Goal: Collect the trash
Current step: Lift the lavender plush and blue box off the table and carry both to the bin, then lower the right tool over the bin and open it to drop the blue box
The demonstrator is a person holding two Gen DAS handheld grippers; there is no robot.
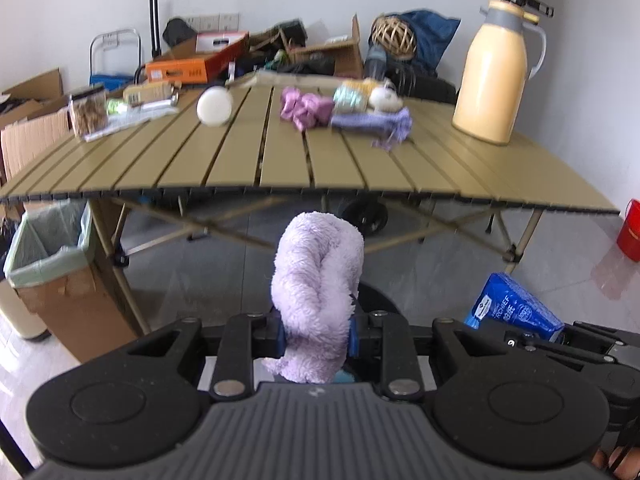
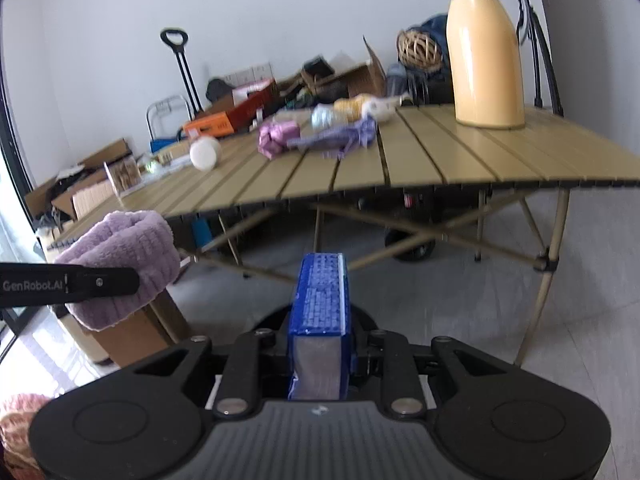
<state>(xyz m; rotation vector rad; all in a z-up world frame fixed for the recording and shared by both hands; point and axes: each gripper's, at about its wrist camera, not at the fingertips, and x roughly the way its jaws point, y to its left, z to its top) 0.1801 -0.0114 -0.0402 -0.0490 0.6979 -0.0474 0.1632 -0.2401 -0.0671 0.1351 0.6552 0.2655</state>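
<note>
Trash is what we are carrying in both hands right now: a fuzzy lilac cloth (image 1: 318, 292) pinched in the left tool (image 1: 318, 338) and a blue tissue packet (image 2: 320, 312) clamped in the right tool (image 2: 320, 354). Each tool is closing tightly on its load, the jaws parted only by what sits between them. The cloth is standing up out of the left jaws in a soft roll, and the packet is pointing its long axis straight forward along the right fingers.

We are judging that the drop-off is the cardboard bin with the pale green liner (image 1: 46, 248), which is standing on the floor beside the near left leg of the folding surface (image 1: 280, 160). From the left tool it is lying forward and well to the left, below the surface edge, so the left tool is the nearer one and the right must cross farther over. In the right wrist view the bin is mostly hiding behind the cloth and the left tool's finger, so we are seeing only its brown side.

Farther out on the surface we are seeing crumpled pink and purple wrappers (image 1: 306, 108), a white cup on its side (image 1: 214, 105), a jar of snacks (image 1: 87, 110) and a yellow thermos jug (image 1: 498, 72).
</note>
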